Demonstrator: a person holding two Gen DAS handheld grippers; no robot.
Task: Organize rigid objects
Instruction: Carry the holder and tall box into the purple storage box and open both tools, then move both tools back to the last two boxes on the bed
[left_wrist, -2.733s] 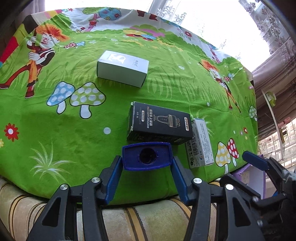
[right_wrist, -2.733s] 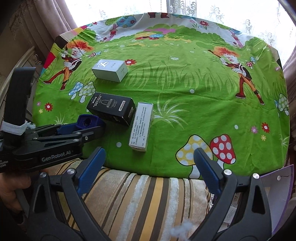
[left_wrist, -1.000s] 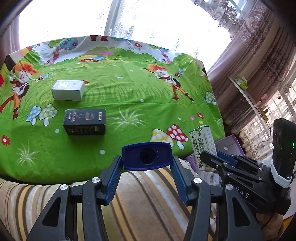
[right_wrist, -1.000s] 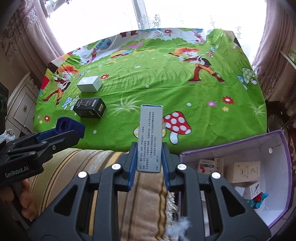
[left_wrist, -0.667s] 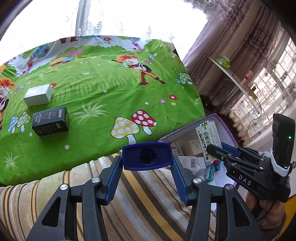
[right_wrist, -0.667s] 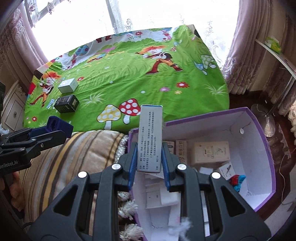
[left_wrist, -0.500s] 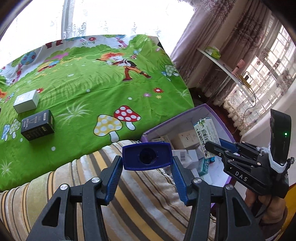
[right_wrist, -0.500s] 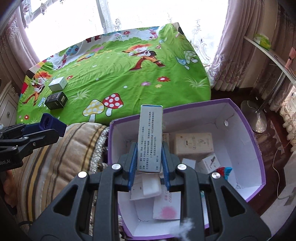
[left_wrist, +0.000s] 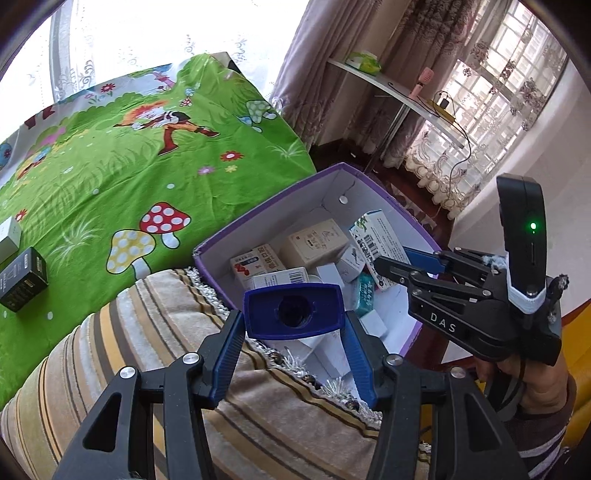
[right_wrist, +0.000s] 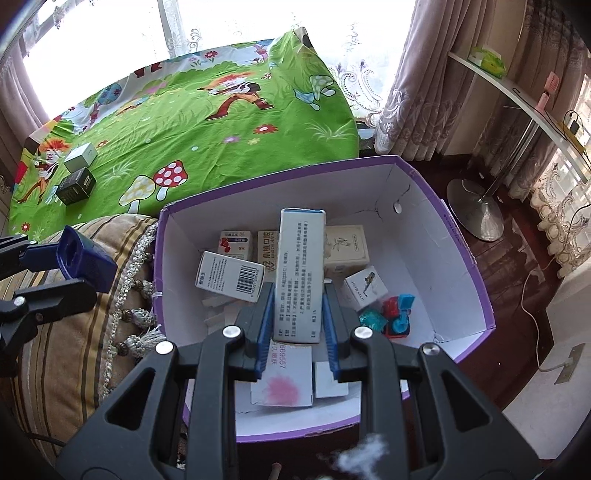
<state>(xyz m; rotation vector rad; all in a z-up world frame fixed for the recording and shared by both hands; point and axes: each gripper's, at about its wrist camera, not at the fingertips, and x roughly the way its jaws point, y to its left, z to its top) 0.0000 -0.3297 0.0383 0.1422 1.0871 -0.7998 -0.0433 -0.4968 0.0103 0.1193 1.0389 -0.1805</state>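
Note:
My right gripper (right_wrist: 298, 295) is shut on a tall white carton (right_wrist: 301, 266) with a blue top and printed text, hanging over the inside of the purple storage box (right_wrist: 461, 236). The left wrist view shows that carton (left_wrist: 373, 240) and the right gripper (left_wrist: 391, 267) above the purple box (left_wrist: 258, 221). My left gripper (left_wrist: 293, 321) is shut on a blue plastic block (left_wrist: 293, 310) with a round hole, above the box's near corner. On the green cartoon cloth (right_wrist: 221, 122) lie a black box (right_wrist: 75, 190) and a white box (right_wrist: 80, 157).
Several small cartons (right_wrist: 345, 249) and coloured toy pieces (right_wrist: 397, 310) lie inside the purple box. A striped cushion (left_wrist: 147, 350) borders its left side. A lamp base (right_wrist: 476, 210) stands on the dark floor, with a white shelf (left_wrist: 399, 92) and curtains behind. A person's hand (left_wrist: 532, 384) holds the right gripper.
Both grippers have swung right, away from the green cloth. The right gripper has carried the white carton from the cloth's edge to over the purple box. The left still holds the blue block.

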